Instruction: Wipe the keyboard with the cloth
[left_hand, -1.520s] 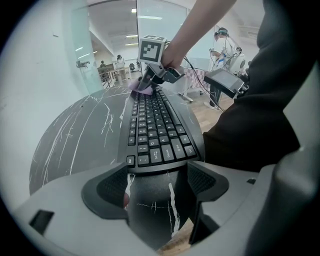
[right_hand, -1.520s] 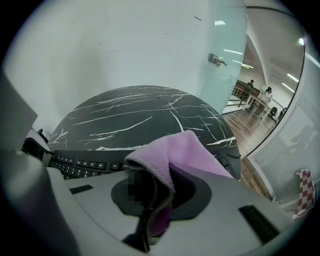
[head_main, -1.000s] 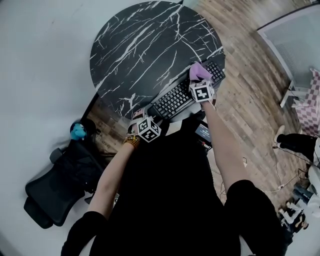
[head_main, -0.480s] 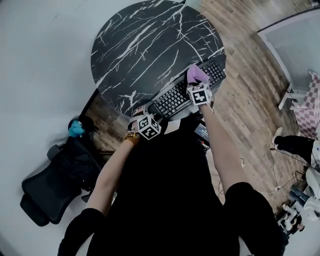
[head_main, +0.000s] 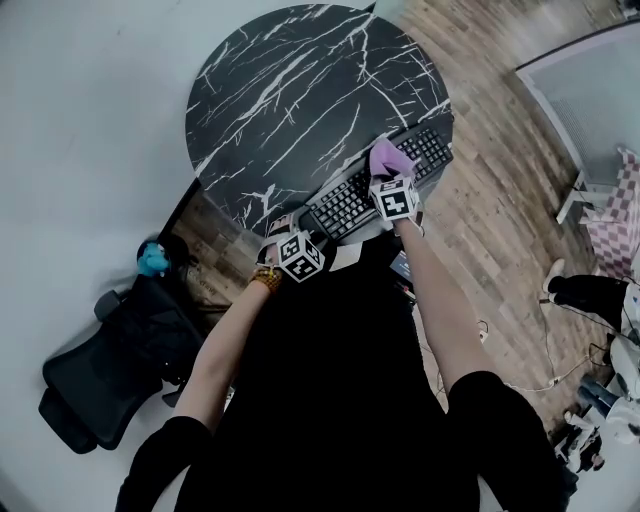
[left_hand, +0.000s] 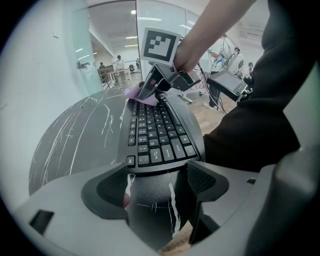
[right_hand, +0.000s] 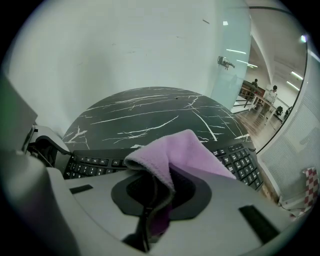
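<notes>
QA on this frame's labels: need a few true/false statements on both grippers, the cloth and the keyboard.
1. The right gripper is shut on the purple cloth. True.
2. The left gripper is clamped on the keyboard. False: its jaws stand apart at the keyboard's end, closed on nothing.
3. The keyboard is white. False: it is black.
4. The cloth is held over the keyboard's keys. True.
5. The table is square and wooden. False: it is round, black with white veins.

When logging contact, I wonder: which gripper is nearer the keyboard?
Right. The right gripper holds the cloth against the keyboard; the left gripper sits open just off its left end, at the edge of the table.
</notes>
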